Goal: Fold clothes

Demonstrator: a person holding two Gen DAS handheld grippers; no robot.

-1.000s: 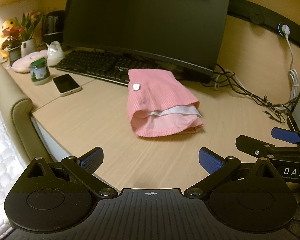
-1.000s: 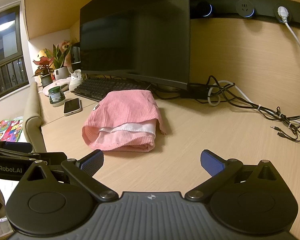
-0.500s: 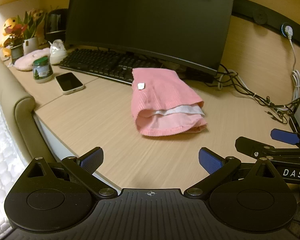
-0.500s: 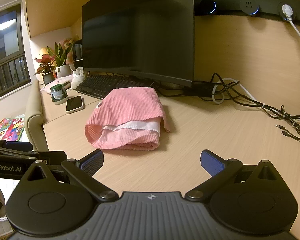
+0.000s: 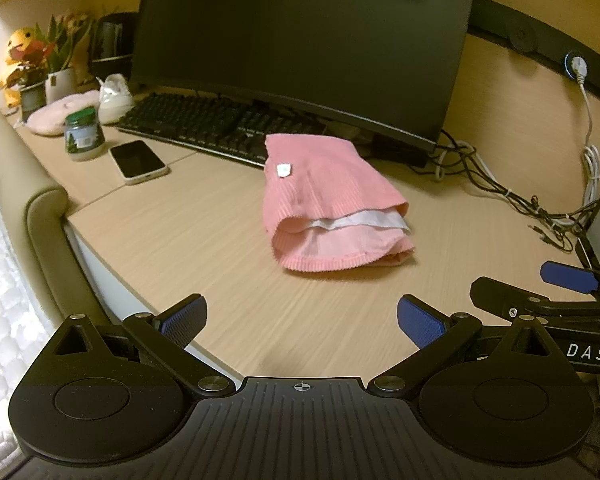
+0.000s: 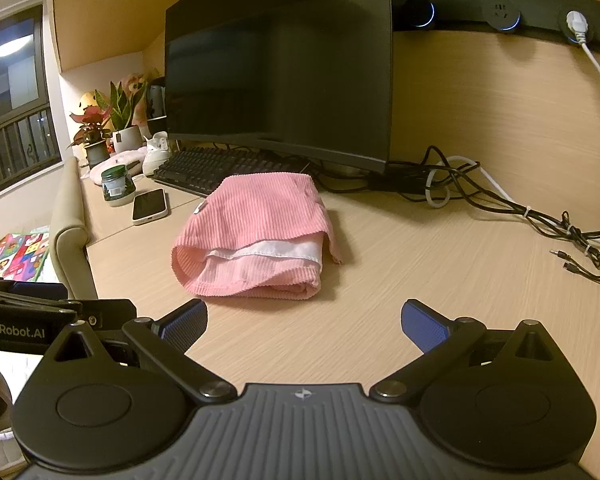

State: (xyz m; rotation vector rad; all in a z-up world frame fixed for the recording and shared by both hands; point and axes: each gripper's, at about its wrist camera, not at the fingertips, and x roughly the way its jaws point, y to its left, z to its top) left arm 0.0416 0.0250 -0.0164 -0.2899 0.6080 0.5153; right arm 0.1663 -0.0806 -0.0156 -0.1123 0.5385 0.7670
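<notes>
A pink ribbed garment [image 5: 328, 204] [image 6: 256, 236] lies folded on the wooden desk [image 5: 204, 240] in front of the monitor, with a white lining edge showing at its near end and a small white tag on top. My left gripper [image 5: 300, 320] hangs open over the desk's front edge, short of the garment, nothing between its blue pads. My right gripper [image 6: 304, 322] is open too, just near of the garment. In the left wrist view the right gripper [image 5: 560, 296] shows at the far right.
Behind the garment stand a black monitor [image 5: 300, 48] and keyboard [image 5: 216, 128]. A phone [image 5: 138, 160], a green-lidded jar [image 5: 83, 134], plants and soft toys sit at the left. Tangled cables [image 6: 540, 216] lie at the right. A padded chair arm [image 5: 48, 216] borders the desk's left edge.
Both grippers have drifted slightly closer to the desk and the garment, which now looks a little larger. The garment itself has not moved and both grippers stay open.
</notes>
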